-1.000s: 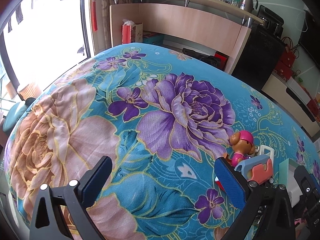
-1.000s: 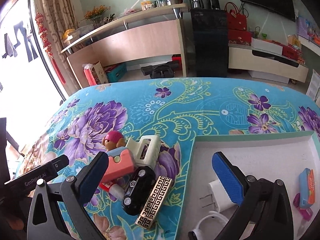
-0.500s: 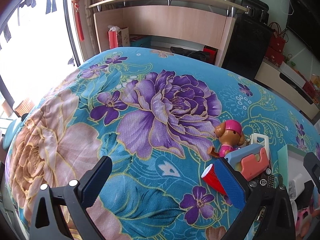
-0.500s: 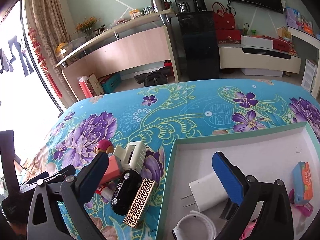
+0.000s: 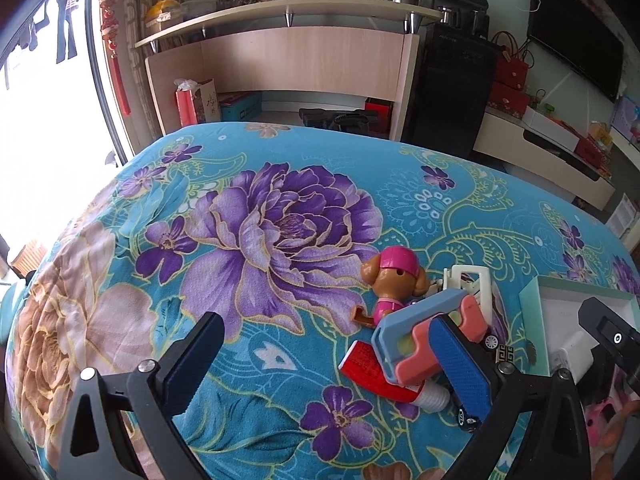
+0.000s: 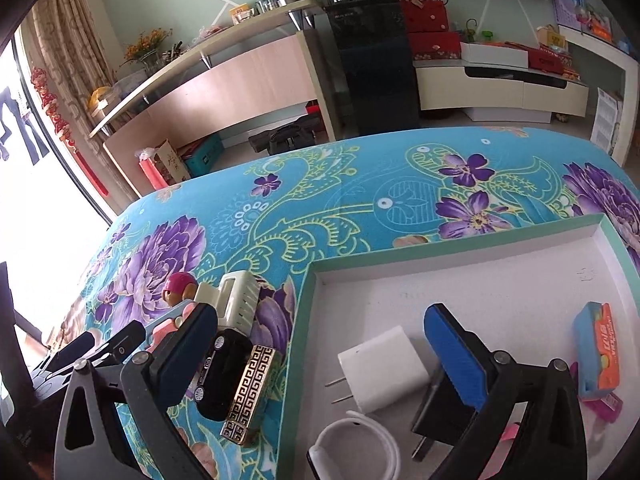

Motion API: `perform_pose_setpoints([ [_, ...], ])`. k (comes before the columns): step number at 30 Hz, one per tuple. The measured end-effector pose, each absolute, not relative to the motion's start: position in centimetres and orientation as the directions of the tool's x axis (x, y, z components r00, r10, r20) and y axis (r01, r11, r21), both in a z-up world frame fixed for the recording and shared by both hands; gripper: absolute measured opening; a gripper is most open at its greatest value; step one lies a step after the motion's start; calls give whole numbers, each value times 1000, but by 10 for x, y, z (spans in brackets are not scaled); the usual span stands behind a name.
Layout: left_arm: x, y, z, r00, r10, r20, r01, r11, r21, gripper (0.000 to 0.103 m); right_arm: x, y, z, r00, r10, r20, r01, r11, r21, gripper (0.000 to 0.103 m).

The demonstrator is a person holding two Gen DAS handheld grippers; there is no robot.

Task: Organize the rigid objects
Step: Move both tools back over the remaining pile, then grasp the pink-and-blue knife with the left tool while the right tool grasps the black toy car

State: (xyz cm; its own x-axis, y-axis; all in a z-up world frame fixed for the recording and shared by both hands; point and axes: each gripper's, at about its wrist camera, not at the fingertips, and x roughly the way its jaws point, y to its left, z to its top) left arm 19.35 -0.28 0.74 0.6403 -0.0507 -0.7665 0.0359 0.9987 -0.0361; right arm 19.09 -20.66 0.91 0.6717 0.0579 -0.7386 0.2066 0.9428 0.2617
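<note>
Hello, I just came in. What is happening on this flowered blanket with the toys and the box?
A person holds a gripper in each hand and is sorting small objects into a shallow box. Both grippers are open and hold nothing. The left gripper faces the pile beside the box: a puppy figure, a blue and pink toy, a black toy car. The right gripper hovers at the box's edge; a white charger already lies inside.

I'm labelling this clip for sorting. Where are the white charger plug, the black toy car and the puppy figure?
white charger plug (image 6: 380, 372): right wrist view, on its white body, inside the tray.
black toy car (image 6: 222, 372): right wrist view, on its roof.
puppy figure (image 5: 394, 276): left wrist view, on its brown head, below the pink cap.
</note>
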Motion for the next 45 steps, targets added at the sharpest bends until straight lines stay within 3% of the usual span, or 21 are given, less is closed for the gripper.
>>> perform_pose_setpoints([
  [7,201,-39,2,619,-93,-780,134,991,-11,103,179,-235,15,653,-51,-756,329,918,223,103],
  [18,211,-54,-9,596,-99,-797,145,989,-14,102,182,-233,9,626,-54,-778,331,922,202,103],
  [20,210,-54,-9,592,-106,-799,147,989,-22,94,183,-231,8,625,-52,-779,325,924,199,103],
  [24,210,-52,-10,579,-122,-806,151,988,-42,90,184,-229,7,621,-51,-782,321,927,194,103],
  [27,209,-50,-10,568,-137,-812,154,986,-59,77,185,-228,6,616,-52,-786,320,928,190,103],
  [30,207,-48,-10,562,-139,-815,153,986,-63,77,185,-226,5,615,-51,-787,316,930,187,103],
  [45,194,31,7,570,-38,-821,-114,986,-125,77,187,-177,20,674,3,-739,155,977,145,103],
])
